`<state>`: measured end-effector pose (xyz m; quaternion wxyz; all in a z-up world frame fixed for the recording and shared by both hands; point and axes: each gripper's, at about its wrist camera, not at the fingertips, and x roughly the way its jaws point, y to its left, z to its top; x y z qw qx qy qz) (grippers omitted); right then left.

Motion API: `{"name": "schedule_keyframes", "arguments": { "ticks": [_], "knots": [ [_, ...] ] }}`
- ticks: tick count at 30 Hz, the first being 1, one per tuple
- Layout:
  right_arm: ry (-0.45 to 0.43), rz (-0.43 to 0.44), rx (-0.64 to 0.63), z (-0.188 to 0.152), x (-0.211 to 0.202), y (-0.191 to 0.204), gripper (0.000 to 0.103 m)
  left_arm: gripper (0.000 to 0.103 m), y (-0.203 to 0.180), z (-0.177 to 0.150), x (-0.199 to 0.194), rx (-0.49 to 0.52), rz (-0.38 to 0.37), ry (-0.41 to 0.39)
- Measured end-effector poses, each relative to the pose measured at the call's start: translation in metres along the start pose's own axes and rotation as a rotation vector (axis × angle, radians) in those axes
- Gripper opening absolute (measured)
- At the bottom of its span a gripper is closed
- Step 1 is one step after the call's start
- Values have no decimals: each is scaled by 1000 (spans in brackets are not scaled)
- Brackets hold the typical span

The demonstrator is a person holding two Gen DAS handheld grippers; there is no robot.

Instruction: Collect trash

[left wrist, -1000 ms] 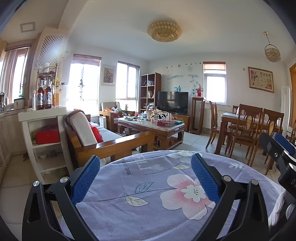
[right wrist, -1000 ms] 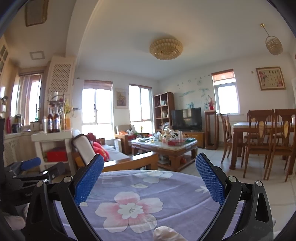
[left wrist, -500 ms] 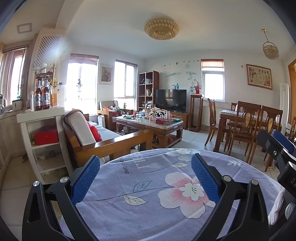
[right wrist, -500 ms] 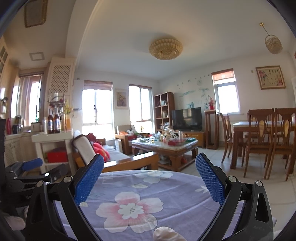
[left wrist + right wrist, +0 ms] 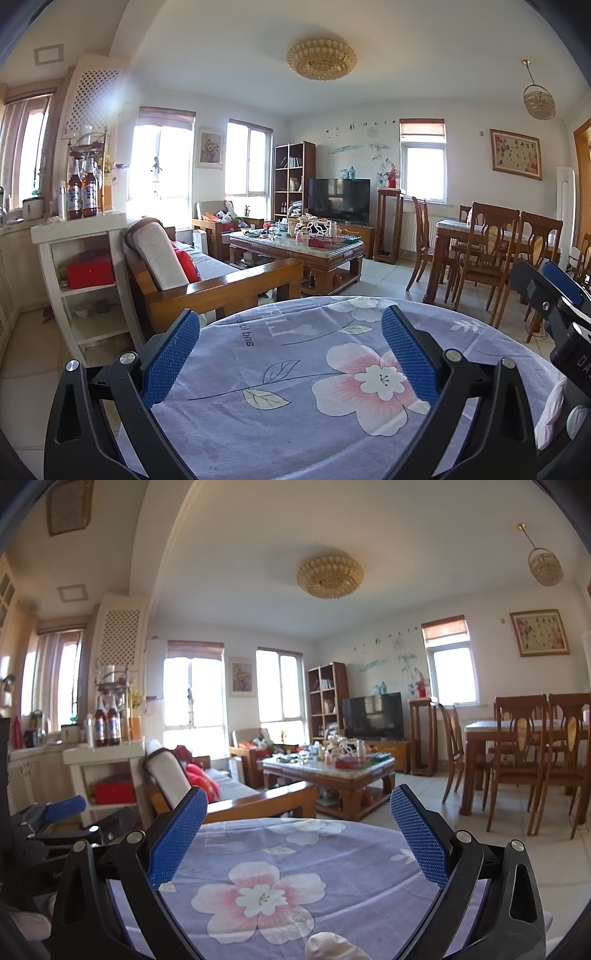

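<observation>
Left gripper (image 5: 291,332): I hold it above the round table (image 5: 295,424); its blue pads (image 5: 171,356) are spread wide, with nothing between them.
Right gripper (image 5: 299,819): I hold it level over the same table; its pads (image 5: 419,840) are likewise wide apart and grip nothing.
Mutual position: my right gripper shows at the right edge of the left wrist view; my left one lies at the left edge of the right wrist view.
Table covering: a lilac floral tablecloth (image 5: 295,853), pink-and-white blossom (image 5: 258,901) printed between the fingers.
Trash: a pale crumpled piece (image 5: 334,947) lies on the cloth at the lower edge of the right wrist view, just beneath the right gripper; what it is made of I cannot tell.
Background: wooden sofa (image 5: 207,280), cluttered coffee table (image 5: 299,251), television (image 5: 339,201), dining table (image 5: 517,734) with chairs.
Shelf unit (image 5: 79,266): white, at left, two bottles (image 5: 82,192) upright on top.
</observation>
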<state>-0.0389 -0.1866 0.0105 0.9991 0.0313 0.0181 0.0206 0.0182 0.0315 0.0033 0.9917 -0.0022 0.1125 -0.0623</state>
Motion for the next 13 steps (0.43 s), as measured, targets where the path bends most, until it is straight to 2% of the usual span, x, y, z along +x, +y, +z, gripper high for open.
{"name": "schedule_keyframes", "arguments": {
  "ticks": [5, 13],
  "knots": [
    [2, -3, 2, 0, 2, 3, 98, 98, 1, -2, -8, -6, -21, -42],
    [13, -12, 12, 0, 7, 5, 98, 98, 0, -2, -1, -10, -21, 9]
  ]
}}
